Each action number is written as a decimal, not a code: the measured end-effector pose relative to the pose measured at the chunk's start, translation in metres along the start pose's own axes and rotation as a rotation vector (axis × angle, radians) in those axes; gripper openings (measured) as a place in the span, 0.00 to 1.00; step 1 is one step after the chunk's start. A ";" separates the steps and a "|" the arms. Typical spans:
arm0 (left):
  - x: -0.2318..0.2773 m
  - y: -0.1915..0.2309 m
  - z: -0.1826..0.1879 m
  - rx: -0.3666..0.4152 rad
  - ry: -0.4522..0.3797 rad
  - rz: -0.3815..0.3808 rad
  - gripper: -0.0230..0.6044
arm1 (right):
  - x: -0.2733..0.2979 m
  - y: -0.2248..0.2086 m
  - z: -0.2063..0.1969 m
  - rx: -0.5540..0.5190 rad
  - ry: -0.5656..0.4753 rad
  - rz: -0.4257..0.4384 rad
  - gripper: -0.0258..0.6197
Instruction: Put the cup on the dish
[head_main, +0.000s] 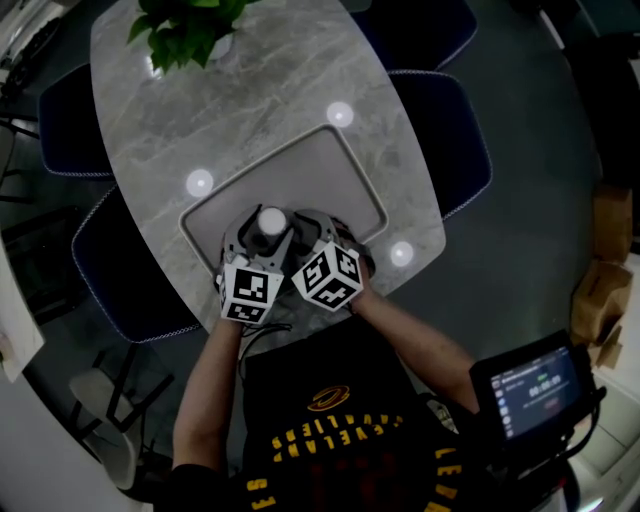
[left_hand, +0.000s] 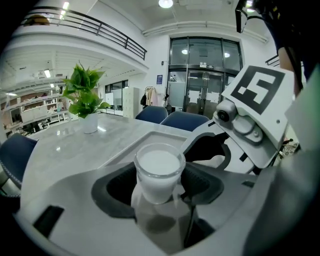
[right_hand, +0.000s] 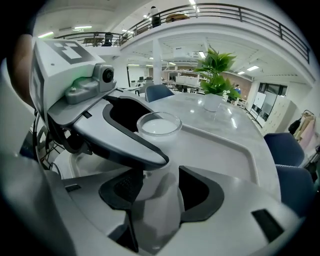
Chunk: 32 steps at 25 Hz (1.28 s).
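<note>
A clear cup (head_main: 270, 224) with white contents sits between my two grippers, over the near part of the pale rectangular dish (head_main: 335, 165) on the marble table. My left gripper (head_main: 262, 232) is shut on the cup (left_hand: 160, 170) just under its rim. The right gripper (head_main: 300, 232) is shut on the lower, frosted-looking body of the cup (right_hand: 156, 200), and the rim (right_hand: 159, 125) shows beyond the left gripper's jaw. The dish (left_hand: 165, 136) stretches ahead, its raised edge (right_hand: 240, 145) curving right. The cup's base is hidden, so I cannot tell whether it rests on the dish.
A potted green plant (head_main: 188, 32) stands at the far end of the table (head_main: 250, 95). Blue chairs (head_main: 445, 140) line both sides. A small monitor (head_main: 538, 385) is at my lower right, and cardboard boxes (head_main: 608, 225) sit on the floor to the right.
</note>
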<state>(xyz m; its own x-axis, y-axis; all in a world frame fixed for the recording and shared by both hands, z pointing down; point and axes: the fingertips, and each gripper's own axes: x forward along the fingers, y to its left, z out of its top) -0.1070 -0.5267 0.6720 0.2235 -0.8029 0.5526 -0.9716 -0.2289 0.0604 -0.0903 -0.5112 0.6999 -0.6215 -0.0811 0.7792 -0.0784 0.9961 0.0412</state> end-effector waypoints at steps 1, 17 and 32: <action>-0.001 0.000 0.001 0.005 -0.005 0.002 0.46 | -0.001 0.000 0.001 0.007 -0.002 -0.002 0.39; -0.119 -0.015 0.004 -0.147 -0.118 0.035 0.49 | -0.054 0.030 0.018 0.224 -0.144 -0.047 0.39; -0.211 -0.030 0.057 -0.134 -0.289 0.002 0.24 | -0.131 0.036 0.075 0.315 -0.417 -0.124 0.08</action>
<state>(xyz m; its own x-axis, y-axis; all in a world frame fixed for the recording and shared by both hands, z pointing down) -0.1204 -0.3817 0.5056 0.2154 -0.9308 0.2952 -0.9695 -0.1677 0.1786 -0.0706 -0.4674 0.5522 -0.8446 -0.2688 0.4630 -0.3612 0.9245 -0.1221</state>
